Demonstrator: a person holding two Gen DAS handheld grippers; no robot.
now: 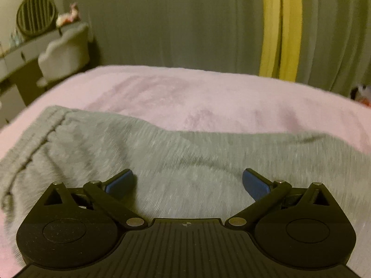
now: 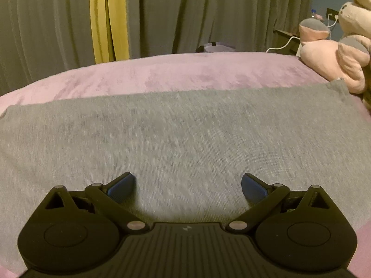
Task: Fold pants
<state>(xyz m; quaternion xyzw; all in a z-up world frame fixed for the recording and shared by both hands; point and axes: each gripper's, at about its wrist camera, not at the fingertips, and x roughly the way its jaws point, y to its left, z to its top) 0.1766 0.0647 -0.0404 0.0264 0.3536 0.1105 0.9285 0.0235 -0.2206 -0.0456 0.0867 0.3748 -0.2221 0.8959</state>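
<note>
Grey pants (image 1: 162, 157) lie spread on a pink blanket (image 1: 185, 92). In the left wrist view the waistband (image 1: 39, 136) lies at the left and the cloth is creased. My left gripper (image 1: 188, 183) is open and empty, low over the pants, its blue pads (image 1: 119, 181) wide apart. In the right wrist view the pants (image 2: 180, 129) lie flat and smooth, with the hem end (image 2: 336, 90) at the far right. My right gripper (image 2: 188, 186) is open and empty just above the cloth.
Grey curtains with a yellow strip (image 1: 280, 30) hang behind the bed. A chair (image 1: 65, 53) and a desk stand at the far left. Pink plush toys (image 2: 338, 53) sit on the bed's right side, close to the pants' hem. The pink blanket (image 2: 185, 71) stretches beyond the pants.
</note>
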